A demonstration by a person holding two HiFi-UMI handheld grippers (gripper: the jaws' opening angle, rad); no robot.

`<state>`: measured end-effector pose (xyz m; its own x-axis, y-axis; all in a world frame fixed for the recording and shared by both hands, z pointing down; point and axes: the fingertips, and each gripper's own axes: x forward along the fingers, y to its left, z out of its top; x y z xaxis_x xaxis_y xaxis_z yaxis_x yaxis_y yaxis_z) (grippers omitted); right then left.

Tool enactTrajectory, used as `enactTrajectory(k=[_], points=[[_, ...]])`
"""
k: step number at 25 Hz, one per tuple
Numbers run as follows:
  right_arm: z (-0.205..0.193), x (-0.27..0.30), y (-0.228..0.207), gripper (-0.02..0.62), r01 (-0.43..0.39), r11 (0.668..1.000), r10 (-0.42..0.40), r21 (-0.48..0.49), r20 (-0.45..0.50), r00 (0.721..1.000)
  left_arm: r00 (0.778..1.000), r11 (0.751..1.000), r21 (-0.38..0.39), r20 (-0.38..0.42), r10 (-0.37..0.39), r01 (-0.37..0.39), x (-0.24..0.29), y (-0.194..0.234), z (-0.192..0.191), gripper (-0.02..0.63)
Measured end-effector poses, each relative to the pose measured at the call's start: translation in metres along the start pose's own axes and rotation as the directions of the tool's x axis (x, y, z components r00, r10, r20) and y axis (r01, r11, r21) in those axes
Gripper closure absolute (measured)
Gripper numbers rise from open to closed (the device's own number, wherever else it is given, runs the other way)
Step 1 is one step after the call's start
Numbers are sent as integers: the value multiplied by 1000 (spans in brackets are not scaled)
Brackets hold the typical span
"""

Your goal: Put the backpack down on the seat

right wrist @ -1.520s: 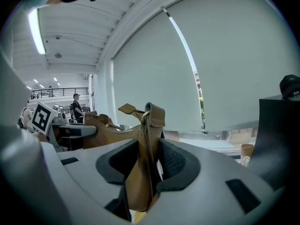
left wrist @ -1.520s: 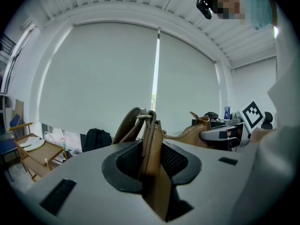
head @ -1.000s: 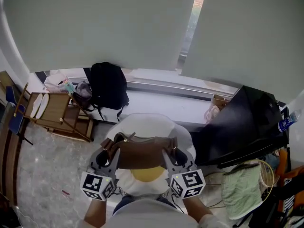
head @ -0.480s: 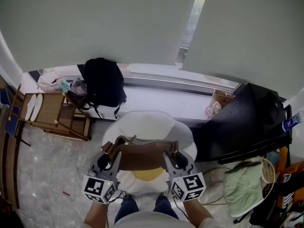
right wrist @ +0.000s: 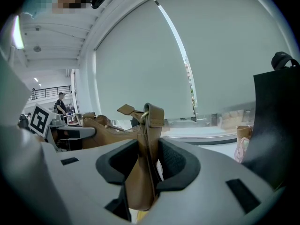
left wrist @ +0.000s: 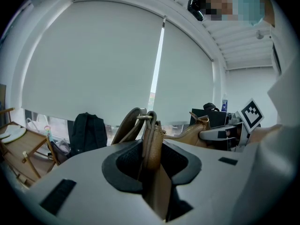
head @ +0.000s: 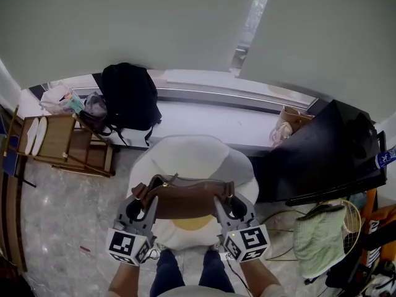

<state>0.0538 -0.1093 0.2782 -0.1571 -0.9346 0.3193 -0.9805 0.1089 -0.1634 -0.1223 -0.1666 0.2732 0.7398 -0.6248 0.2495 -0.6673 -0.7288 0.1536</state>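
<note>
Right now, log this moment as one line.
left gripper: shut on brown bag | right gripper: shut on brown bag | brown bag: over white seat, contact unclear

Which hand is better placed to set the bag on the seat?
Neither alone: the left gripper clamps the brown bag at its left end, the right gripper at its right, over the white seat. Both should lower together.

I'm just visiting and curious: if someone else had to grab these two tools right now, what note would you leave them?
The left gripper is shut on the brown bag at its left end.
The right gripper is shut on its right end.
The bag hangs level over the white seat; whether they touch can't be told.
Done: bag is above the seat.
Left: lower it onto the seat, open both grippers, pull back.
</note>
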Motion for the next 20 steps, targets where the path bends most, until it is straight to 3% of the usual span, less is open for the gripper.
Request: enactTrajectory(k=[20], points=[[-87,73,-38,442,22,999,-21,32,-16,1000,999,999,-23,-39,24,-25,62,35,-87,483]])
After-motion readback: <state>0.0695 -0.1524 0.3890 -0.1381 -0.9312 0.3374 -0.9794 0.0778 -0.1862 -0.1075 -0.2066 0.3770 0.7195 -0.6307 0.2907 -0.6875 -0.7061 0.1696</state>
